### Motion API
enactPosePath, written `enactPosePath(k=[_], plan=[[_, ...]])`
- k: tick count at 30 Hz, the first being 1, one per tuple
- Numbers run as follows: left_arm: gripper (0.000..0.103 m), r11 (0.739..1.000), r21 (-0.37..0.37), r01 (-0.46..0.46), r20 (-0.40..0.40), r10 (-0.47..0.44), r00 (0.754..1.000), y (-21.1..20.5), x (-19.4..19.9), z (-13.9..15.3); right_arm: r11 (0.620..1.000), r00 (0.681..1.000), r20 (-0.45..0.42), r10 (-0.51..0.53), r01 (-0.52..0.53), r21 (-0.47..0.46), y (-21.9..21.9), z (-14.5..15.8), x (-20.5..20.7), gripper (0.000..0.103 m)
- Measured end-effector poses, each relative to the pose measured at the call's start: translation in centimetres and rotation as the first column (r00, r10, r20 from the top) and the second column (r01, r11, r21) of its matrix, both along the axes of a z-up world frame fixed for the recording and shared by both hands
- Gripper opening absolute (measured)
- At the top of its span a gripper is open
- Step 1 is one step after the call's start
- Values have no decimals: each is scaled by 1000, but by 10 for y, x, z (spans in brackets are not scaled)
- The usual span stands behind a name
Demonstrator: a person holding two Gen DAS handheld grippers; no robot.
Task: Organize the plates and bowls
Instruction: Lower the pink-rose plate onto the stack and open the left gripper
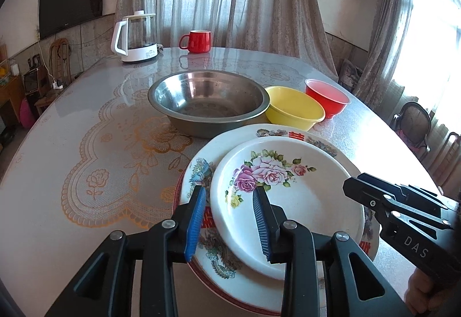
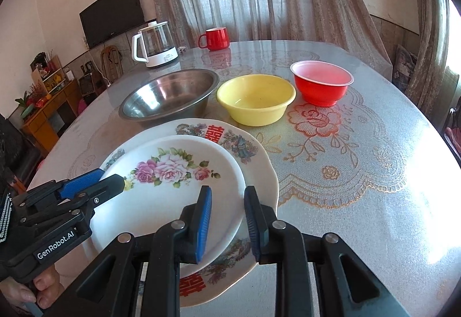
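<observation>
The rose plate (image 1: pixel 291 201) was stacked on a larger patterned plate (image 1: pixel 230 144) near the table (image 1: pixel 86 127) edge, in front of 3 bowls. The left gripper (image 1: pixel 229 223) was angled downward with its fingers (image 1: pixel 196 226) slightly parted astride the rose plate's left rim, no pad seen pressing. The right gripper (image 2: pixel 226 223) was tilted likewise, its narrow gap straddling the right rim, nothing clamped.

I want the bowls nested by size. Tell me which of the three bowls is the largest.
The steel bowl, leftmost in the row, is the largest: wider than the yellow bowl beside it and the red bowl at the right end.
</observation>
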State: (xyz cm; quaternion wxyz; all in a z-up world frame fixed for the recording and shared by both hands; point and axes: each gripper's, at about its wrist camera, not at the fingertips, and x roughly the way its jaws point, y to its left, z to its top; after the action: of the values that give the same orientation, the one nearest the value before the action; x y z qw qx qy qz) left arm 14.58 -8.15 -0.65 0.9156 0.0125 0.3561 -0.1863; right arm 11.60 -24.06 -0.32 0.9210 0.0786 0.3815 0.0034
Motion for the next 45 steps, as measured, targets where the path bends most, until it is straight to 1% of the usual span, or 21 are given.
enactPosePath(k=[2, 4, 7, 13, 15, 20, 22, 24, 27, 29, 32, 34, 38, 42, 45], plan=[[33, 1000, 1, 7, 19, -7, 1000, 0, -3, 4, 1000, 1000, 11, 16, -16, 10, 2, 3, -4, 24], [33, 1000, -4, 8, 21, -7, 1000, 1, -5, 6, 1000, 1000, 10, 22, -22, 5, 5, 2, -7, 24], [34, 1000, 5, -10, 28, 10, 1000, 4, -10, 6, 1000, 1000, 13, 25, -25, -8, 9, -1, -8, 24], [36, 998, 16, -58, -17, 58, 998, 12, -12, 0, 998, 998, -4, 57, -57, 5, 18, -7, -8, 23], [36, 998, 9, -68, -27, 68, 997, 16, -14, -2, 998, 998, -7, 70, -70, 3, 22, -8, -9, 23], [36, 997, 2, -83, -25, 83, 996, 24, -21, -1, 995, 995, -6, 95, -95, -6, 30, -10, -11, 26], [36, 996, -2, -88, -27, 88, 996, 27, -23, -1, 995, 995, -6, 96, -96, 7, 30, -10, -13, 26], [36, 996, -5, -92, -26, 92, 995, 30, -24, -1, 997, 997, 12, 77, -77, 29, 26, -7, -17, 26], [36, 994, -8, -105, -30, 105, 994, 35, -25, -3, 998, 999, 43, 22, -24, 51, 13, 0, -21, 27], [36, 994, -11, -113, -34, 112, 993, 37, -25, -3, 999, 999, 50, -18, 16, 46, 4, 2, -21, 27], [36, 993, -9, -117, -39, 117, 992, 39, -26, -6, 998, 998, 43, -52, 50, 39, -5, 1, -16, 27], [37, 993, -5, -121, -42, 121, 992, 40, -26, -7, 998, 998, 29, -50, 49, 46, -8, -3, -12, 27], [38, 992, -7, -123, -48, 122, 991, 42, -26, -9, 999, 999, 21, -29, 29, 23, -1, -5, -8, 28], [39, 992, -9, -123, -49, 123, 991, 42, -27, -9, 999, 999, 26, -28, 29, -35, 8, -7, -8, 30], [39, 992, -9, -123, -49, 123, 991, 42, -27, -9, 998, 999, 27, -31, 33, -49, 10, -8, -9, 30]])
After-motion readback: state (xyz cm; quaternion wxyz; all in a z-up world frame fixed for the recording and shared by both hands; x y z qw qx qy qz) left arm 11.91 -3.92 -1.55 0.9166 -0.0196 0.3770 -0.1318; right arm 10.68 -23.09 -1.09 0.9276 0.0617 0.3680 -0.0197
